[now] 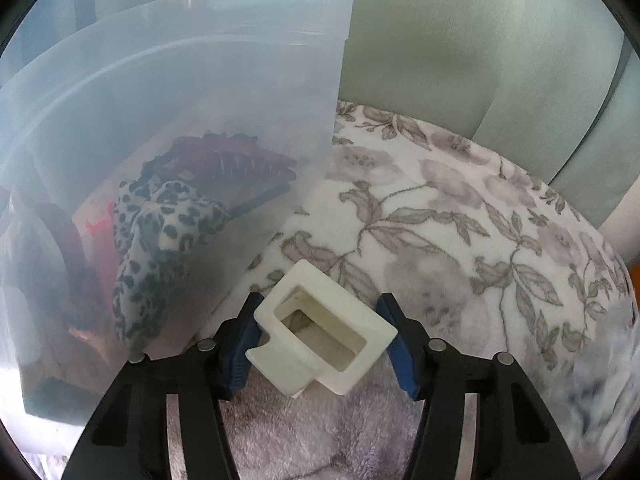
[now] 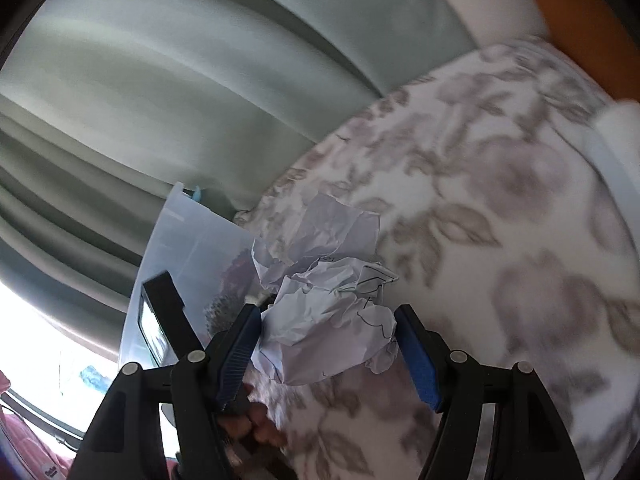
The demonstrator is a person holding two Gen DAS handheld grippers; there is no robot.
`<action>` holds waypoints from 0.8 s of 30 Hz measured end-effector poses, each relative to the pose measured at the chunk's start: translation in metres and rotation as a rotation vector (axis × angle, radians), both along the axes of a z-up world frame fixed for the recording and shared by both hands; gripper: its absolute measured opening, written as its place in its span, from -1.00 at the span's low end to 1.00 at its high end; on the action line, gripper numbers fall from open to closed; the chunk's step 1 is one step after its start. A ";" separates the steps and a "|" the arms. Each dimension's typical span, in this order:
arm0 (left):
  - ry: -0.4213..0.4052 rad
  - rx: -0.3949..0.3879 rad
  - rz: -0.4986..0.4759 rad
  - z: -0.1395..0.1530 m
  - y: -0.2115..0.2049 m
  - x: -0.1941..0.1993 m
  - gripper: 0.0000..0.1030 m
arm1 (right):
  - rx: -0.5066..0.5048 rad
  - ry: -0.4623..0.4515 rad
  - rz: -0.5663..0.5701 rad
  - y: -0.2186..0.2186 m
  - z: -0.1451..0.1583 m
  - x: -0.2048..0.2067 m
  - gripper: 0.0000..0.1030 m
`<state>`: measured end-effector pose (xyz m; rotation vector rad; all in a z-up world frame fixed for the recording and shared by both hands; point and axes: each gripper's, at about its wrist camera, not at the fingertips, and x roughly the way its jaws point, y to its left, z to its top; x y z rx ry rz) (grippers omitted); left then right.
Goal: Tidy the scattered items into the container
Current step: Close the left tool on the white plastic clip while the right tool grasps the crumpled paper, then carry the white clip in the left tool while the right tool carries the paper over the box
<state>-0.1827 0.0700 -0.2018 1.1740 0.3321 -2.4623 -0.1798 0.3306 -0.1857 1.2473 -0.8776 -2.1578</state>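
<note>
**me:** While I'm looking down my left gripper (image 1: 320, 344), the white plastic frame (image 1: 320, 340) is sitting right between the blue pads (image 1: 234, 360). The near pad is touching one side of it and the far pad is standing just clear of the other, so I'm calling that spread, not pinching yet. The frame's long axis is running diagonally across the gap rather than square to it. It's lying on the floral blanket (image 1: 440, 208), and the clear container (image 1: 180, 120) is standing just to the left of it, so the left hand is the nearer one for the drop.

**other:** And the right side?

**me:** My right gripper (image 2: 328, 340) is squeezing a crumpled paper ball (image 2: 324, 320), both pads pressing into the wad, and it's hanging above the blanket. From there the container is lying off to the left.

**other:** What's one camera giving you that the other isn't?

**me:** The left one is showing what's already inside through the wall: a leopard-print cloth (image 1: 160, 240) and a dark red hair claw (image 1: 236, 160). The right one is only catching the container's corner, blurry. It's also showing the other gripper's black finger in front of that corner.
</note>
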 end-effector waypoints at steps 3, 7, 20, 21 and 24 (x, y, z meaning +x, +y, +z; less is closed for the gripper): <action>0.002 0.020 -0.020 0.003 -0.002 0.001 0.15 | 0.008 -0.018 -0.014 0.008 0.002 0.013 0.40; 0.003 0.051 -0.068 0.011 0.002 0.008 0.15 | 0.011 -0.016 -0.028 0.010 0.010 0.025 0.40; 0.072 0.146 -0.316 0.075 0.020 0.054 0.15 | 0.058 0.053 -0.185 0.024 0.080 0.090 0.40; 0.085 0.152 -0.324 0.084 0.015 0.061 0.15 | 0.062 0.059 -0.198 0.024 0.086 0.096 0.40; 0.134 0.160 -0.351 0.118 0.019 0.082 0.15 | 0.064 0.098 -0.231 0.023 0.109 0.117 0.40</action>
